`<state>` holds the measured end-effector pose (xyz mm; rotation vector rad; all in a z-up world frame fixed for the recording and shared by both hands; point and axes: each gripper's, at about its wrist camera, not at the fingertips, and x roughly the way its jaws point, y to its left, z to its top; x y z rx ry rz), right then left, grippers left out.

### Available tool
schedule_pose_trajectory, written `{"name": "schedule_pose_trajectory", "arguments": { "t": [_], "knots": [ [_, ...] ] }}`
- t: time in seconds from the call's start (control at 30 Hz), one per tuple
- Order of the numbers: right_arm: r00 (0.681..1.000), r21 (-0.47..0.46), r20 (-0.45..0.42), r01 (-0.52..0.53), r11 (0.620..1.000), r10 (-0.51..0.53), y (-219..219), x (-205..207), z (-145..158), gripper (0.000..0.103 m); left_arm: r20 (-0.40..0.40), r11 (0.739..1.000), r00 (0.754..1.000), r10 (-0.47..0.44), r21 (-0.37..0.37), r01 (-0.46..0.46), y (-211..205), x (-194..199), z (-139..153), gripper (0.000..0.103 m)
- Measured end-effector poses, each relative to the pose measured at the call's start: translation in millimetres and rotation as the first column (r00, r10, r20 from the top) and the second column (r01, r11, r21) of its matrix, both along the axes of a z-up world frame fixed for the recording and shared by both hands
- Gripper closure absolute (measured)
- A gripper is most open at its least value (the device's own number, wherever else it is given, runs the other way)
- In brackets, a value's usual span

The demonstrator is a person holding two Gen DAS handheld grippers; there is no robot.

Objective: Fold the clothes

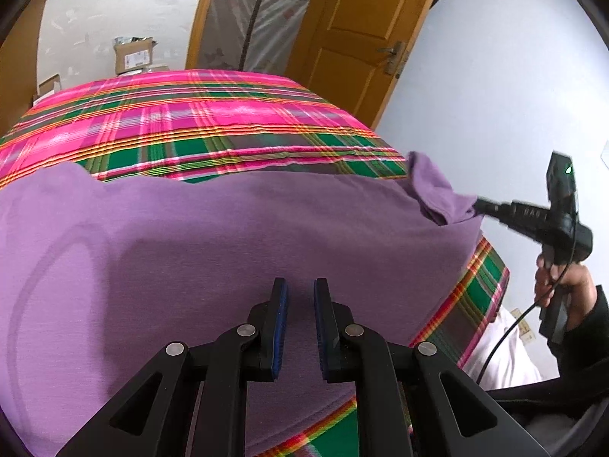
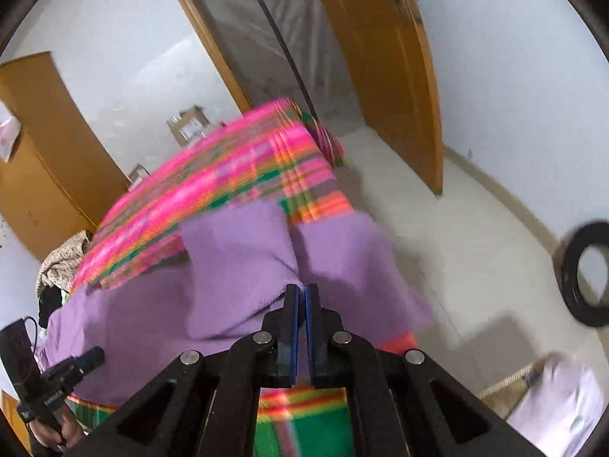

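A purple garment (image 1: 228, 247) lies spread over a pink and green plaid bedspread (image 1: 190, 114). My left gripper (image 1: 300, 297) hovers low over the garment's middle; its jaws stand a little apart with nothing between them. In the left wrist view my right gripper (image 1: 477, 205) is out at the bed's right edge, shut on the garment's sleeve (image 1: 437, 190) and holding it off the bed. In the blurred right wrist view the right gripper (image 2: 303, 289) has purple cloth (image 2: 236, 266) pinched between its pads, bunched on both sides. The left gripper (image 2: 95, 356) shows at lower left.
An orange wooden door (image 1: 354, 38) and a plastic-covered doorway stand beyond the bed. A cardboard box (image 1: 133, 55) sits behind the far edge. A wooden wardrobe (image 2: 49, 152) is at left. On the floor to the right are a black ring (image 2: 586, 274) and a white bundle (image 2: 559, 400).
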<state>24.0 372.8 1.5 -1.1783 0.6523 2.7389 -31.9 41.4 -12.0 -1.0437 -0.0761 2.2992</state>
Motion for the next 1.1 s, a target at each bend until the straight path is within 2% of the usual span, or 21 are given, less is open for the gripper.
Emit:
{"name": "schedule_pose_trajectory", "arguments": {
  "t": [0.07,0.17,0.23,0.3,0.4,0.57,0.7,0.83,0.87,0.9,0.93,1.1],
  "knots": [
    [1.000,0.023,0.003,0.003,1.000,-0.003,-0.3,3.8,-0.9,0.094,0.000,1.000,1.000,-0.009,-0.004,0.009,2.5,-0.3,0.1,0.089],
    [1.000,0.120,-0.027,-0.010,0.993,0.013,-8.4,7.7,8.4,0.083,0.001,1.000,1.000,-0.015,-0.009,0.015,5.5,0.2,0.4,0.089],
    [0.997,0.199,-0.056,-0.049,0.979,0.061,-18.8,7.3,17.9,0.074,0.003,1.000,1.000,-0.016,-0.011,0.016,7.2,0.6,0.4,0.089],
    [0.990,0.268,-0.075,-0.095,0.959,0.119,-32.2,4.5,26.2,0.073,0.004,1.000,1.000,-0.016,-0.012,0.016,8.5,-0.3,-0.1,0.089],
    [0.973,0.310,-0.064,-0.193,0.931,0.223,-54.4,-4.8,26.7,0.073,0.007,1.000,1.000,-0.016,-0.010,0.016,9.0,-0.2,-0.5,0.089],
    [0.922,0.324,0.025,-0.374,0.869,0.387,-91.7,-19.9,9.1,0.072,0.006,1.000,1.000,-0.016,-0.014,0.016,11.0,0.6,-0.5,0.089],
    [0.906,0.336,0.067,-0.415,0.845,0.418,-99.1,-27.1,-2.5,0.070,0.008,1.000,1.000,-0.017,-0.019,0.017,11.7,-0.2,-1.2,0.089],
    [0.910,0.332,0.064,-0.406,0.851,0.410,-97.9,-29.1,-4.4,0.070,0.011,1.000,1.000,-0.020,-0.023,0.020,12.4,0.0,-2.3,0.089],
    [0.912,0.332,0.062,-0.403,0.853,0.406,-97.5,-31.2,-4.6,0.074,0.011,1.000,1.000,-0.021,-0.023,0.021,12.7,0.1,-2.5,0.089],
    [0.916,0.324,0.056,-0.393,0.860,0.398,-95.3,-31.9,-4.1,0.088,0.011,0.999,1.000,-0.022,-0.023,0.023,12.9,0.3,-2.6,0.089],
    [0.921,0.313,0.049,-0.381,0.870,0.386,-92.2,-32.0,-3.3,0.091,0.010,0.999,1.000,-0.025,-0.024,0.025,13.3,0.8,-2.6,0.089],
    [0.949,0.240,-0.024,-0.301,0.923,0.316,-69.2,-27.7,5.4,0.093,0.010,0.999,1.000,-0.028,-0.024,0.029,13.3,2.4,-3.1,0.089]
  ]
}}
